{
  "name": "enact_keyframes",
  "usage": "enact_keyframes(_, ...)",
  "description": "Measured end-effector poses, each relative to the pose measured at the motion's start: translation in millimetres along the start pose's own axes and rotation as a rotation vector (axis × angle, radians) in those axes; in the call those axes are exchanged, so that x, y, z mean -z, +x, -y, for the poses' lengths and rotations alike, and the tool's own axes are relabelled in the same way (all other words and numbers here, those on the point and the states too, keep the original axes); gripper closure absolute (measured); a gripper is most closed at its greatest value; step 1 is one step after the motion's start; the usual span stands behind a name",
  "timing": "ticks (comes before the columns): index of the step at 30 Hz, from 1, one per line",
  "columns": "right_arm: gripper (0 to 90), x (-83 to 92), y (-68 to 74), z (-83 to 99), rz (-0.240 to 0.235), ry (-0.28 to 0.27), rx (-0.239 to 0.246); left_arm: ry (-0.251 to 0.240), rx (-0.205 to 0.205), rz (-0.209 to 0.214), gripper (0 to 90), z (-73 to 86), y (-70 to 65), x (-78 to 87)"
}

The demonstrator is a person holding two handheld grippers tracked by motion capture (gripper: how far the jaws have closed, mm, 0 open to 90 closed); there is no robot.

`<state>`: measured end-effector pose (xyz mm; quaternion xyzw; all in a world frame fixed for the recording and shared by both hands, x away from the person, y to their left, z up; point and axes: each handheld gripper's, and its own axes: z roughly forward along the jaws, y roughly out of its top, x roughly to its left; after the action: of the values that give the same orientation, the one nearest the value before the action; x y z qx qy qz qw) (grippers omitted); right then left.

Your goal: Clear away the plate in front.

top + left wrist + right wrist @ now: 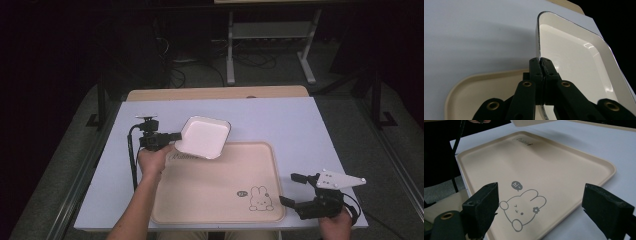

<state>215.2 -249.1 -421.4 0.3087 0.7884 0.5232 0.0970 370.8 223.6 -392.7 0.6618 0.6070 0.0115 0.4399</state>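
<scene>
A square white dish [204,137] is held above the far left corner of a beige tray [210,192], tilted. My left gripper [176,136] is shut on the dish's left rim. In the left gripper view the jaws meet on the rim of the white dish [574,57] at my left gripper [541,65], with the tray's corner [474,85] below. My right gripper [290,189] stands open just off the tray's right edge, nothing between its fingers. The right gripper view looks across the tray [544,167] and its rabbit drawing [522,207] between the wide jaws of my right gripper [544,207].
The tray lies on a pale blue tabletop [295,125] with a wooden strip [215,93] along the far edge. Beyond it are a dark floor, cables and the legs of a white stand [270,45]. Bare tabletop lies to the far right and far left.
</scene>
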Motion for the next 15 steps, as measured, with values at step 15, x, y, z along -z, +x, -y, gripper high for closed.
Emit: enact_keyframes(15,13.2,-1.0,0.4,-0.1,-0.005,0.008,0.0,0.014,-0.037,-0.014,88.9,51.3,-1.0,9.0)
